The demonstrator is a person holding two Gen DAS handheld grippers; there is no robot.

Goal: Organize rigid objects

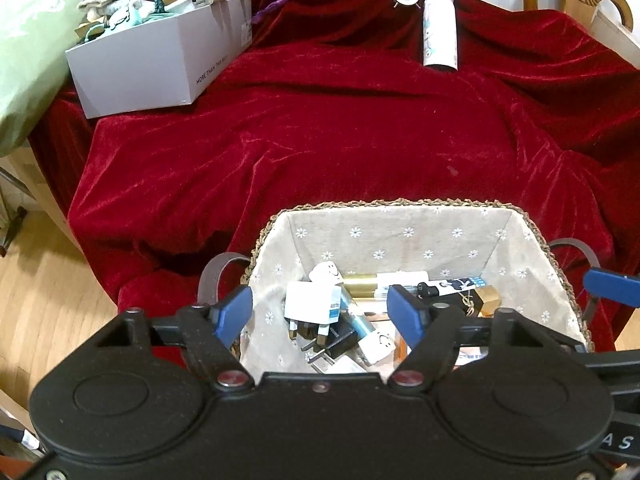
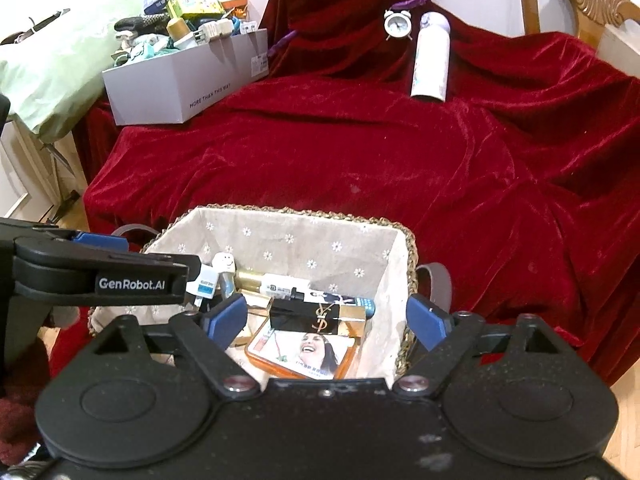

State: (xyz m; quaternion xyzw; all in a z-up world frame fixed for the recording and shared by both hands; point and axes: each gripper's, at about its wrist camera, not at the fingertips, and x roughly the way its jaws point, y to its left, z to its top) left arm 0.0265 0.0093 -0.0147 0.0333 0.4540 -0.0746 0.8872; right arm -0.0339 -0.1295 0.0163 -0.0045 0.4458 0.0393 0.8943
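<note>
Both the left gripper (image 1: 320,312) and right gripper (image 2: 326,320) hang open and empty over the basket (image 1: 400,203) at the table's near edge; the bottle (image 1: 439,24) lies by the far edge; rigid, smooth, likely slippery; grasp mid-body.

Readable text on three items

Grey box (image 2: 188,76) reads "MORE THAN THIS WAY" — left gripper (image 2: 132,280) arm reads "GenRobot.AI" — black-and-gold carton (image 2: 320,314) in the basket (image 2: 288,232) bears a gold YSL monogram.
</note>
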